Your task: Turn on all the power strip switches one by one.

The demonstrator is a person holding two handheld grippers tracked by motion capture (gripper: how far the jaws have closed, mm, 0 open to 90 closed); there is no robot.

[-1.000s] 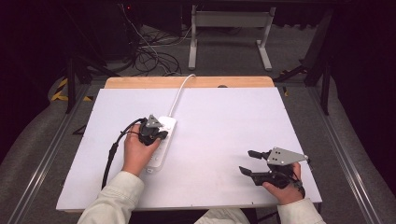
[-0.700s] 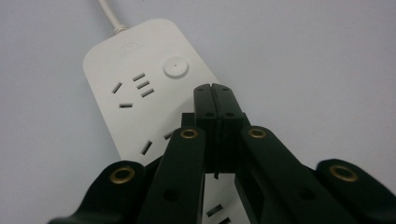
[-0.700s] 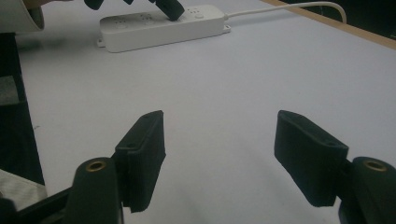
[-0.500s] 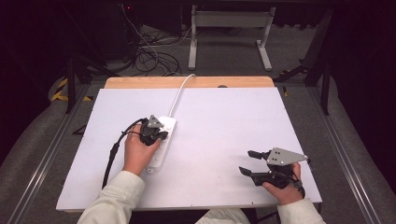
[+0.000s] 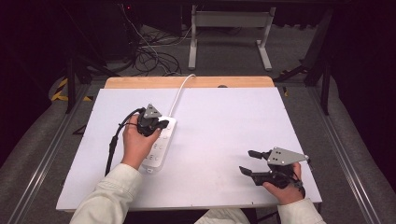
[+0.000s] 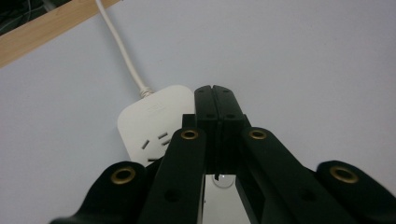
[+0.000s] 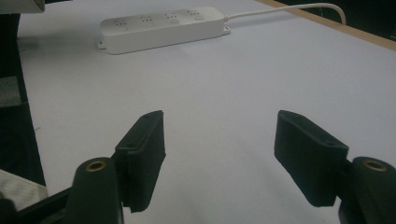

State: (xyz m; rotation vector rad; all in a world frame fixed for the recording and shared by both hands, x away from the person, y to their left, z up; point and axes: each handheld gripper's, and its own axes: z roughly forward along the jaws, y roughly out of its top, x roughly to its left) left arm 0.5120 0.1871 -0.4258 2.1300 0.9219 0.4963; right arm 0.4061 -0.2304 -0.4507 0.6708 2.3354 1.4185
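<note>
A white power strip [image 5: 158,148] lies on the white table top [image 5: 224,112], and its white cord [image 5: 180,93] runs off the far edge. My left gripper [image 5: 163,124] hovers over the strip's far end, jaws pressed together with nothing between them. In the left gripper view the shut tips [image 6: 215,93] sit above the strip [image 6: 147,126], near the cord [image 6: 120,46]. A round button [image 6: 224,180] shows below the jaws. My right gripper [image 5: 245,161] rests open near the front right, pointing left. In the right gripper view its gripper [image 7: 219,140] faces the strip [image 7: 163,25] across bare table.
A wooden strip [image 5: 140,82] borders the table's far edge. The left gripper's black cable [image 5: 112,144] loops over the table's left part. On the floor beyond lie tangled cables [image 5: 149,56] and a metal stand [image 5: 229,28]. Rails run along both sides.
</note>
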